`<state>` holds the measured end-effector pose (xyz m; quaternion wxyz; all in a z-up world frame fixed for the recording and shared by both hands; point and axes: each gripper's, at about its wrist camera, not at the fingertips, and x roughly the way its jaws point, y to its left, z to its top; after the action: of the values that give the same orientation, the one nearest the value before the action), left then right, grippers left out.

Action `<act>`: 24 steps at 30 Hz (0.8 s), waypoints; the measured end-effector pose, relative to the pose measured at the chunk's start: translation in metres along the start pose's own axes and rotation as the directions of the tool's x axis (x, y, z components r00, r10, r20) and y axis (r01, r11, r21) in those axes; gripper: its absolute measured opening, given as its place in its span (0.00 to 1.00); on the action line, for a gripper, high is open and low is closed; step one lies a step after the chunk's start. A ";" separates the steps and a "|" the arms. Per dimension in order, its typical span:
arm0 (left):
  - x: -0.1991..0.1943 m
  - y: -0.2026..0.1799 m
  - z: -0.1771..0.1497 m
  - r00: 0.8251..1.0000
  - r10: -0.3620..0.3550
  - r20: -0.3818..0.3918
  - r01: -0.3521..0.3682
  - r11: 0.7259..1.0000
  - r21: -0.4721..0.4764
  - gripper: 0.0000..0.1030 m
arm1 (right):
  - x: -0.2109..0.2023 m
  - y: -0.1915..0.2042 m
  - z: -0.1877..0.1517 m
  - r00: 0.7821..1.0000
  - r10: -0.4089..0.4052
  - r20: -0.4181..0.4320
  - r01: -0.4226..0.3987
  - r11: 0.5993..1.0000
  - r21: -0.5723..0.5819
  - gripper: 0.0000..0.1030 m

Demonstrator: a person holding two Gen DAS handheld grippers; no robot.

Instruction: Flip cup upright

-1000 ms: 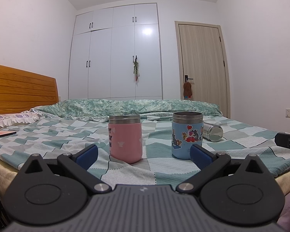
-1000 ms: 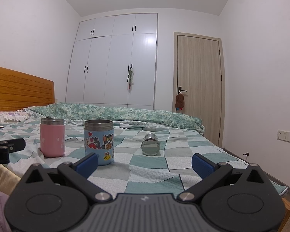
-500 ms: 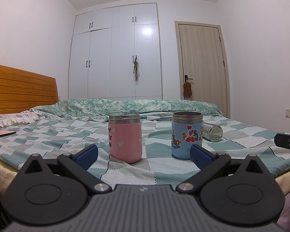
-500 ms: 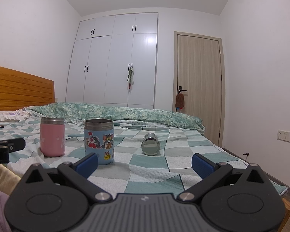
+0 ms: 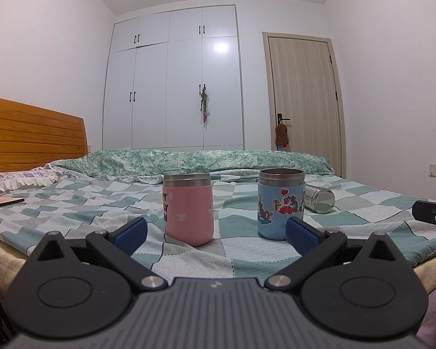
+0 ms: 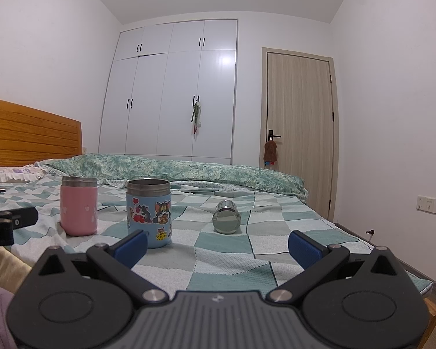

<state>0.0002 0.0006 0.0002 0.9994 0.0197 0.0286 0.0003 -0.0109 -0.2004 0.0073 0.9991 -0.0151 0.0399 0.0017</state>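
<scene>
A steel cup [image 6: 226, 216] lies on its side on the checked bedspread, its flat end facing me; it also shows in the left wrist view [image 5: 319, 198], behind the blue cup. A pink cup [image 5: 188, 209] [image 6: 79, 206] and a blue cartoon-sticker cup [image 5: 281, 207] [image 6: 148, 213] stand upright. My left gripper [image 5: 216, 234] is open and empty, low at the bed's near edge in front of the two upright cups. My right gripper [image 6: 217, 247] is open and empty, short of the lying cup.
The bed [image 6: 276, 234] has a wooden headboard [image 5: 32, 133] at left and a rolled green quilt [image 5: 206, 160] behind the cups. A flat reddish object [image 5: 1, 202] lies at far left. A wardrobe and a door stand behind. Each gripper's edge shows in the other's view.
</scene>
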 end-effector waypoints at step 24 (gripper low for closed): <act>0.016 -0.033 0.027 0.997 -0.062 -0.053 0.064 0.997 0.043 1.00 | 0.012 -0.019 0.019 0.996 0.048 -0.070 -0.047 0.999 0.012 1.00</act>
<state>0.0180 -0.0337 0.0246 0.9971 0.0409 0.0552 -0.0315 0.0024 -0.2185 0.0254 0.9968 -0.0090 0.0755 0.0247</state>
